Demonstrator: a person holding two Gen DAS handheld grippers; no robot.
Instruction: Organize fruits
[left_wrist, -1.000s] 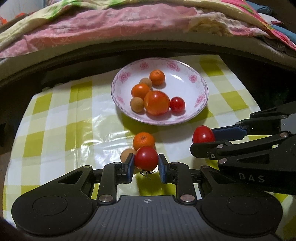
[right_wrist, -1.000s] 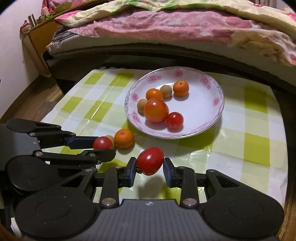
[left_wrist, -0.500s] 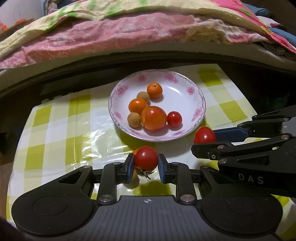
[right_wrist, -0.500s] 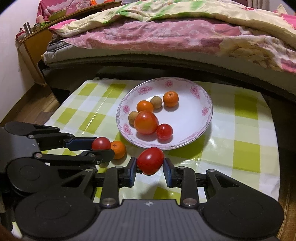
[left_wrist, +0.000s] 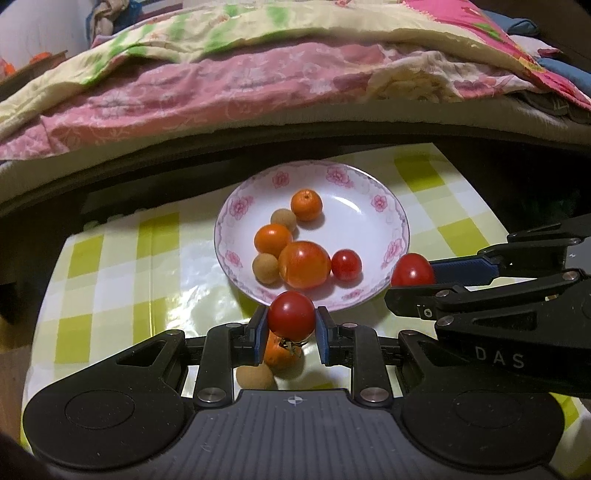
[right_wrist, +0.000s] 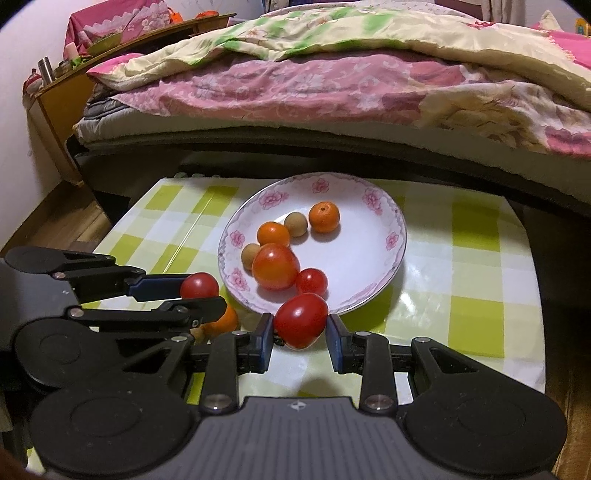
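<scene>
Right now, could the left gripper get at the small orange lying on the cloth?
Probably not: the left gripper is shut on a tomato, and the orange lies underneath it, so it must first drop the tomato.

Six fruits are being carried in the plate (right_wrist: 384, 273) toward the counter's (right_wrist: 476, 266) far edge; two fruits (left_wrist: 275, 363) are lying before it, nearer the front edge.
</scene>
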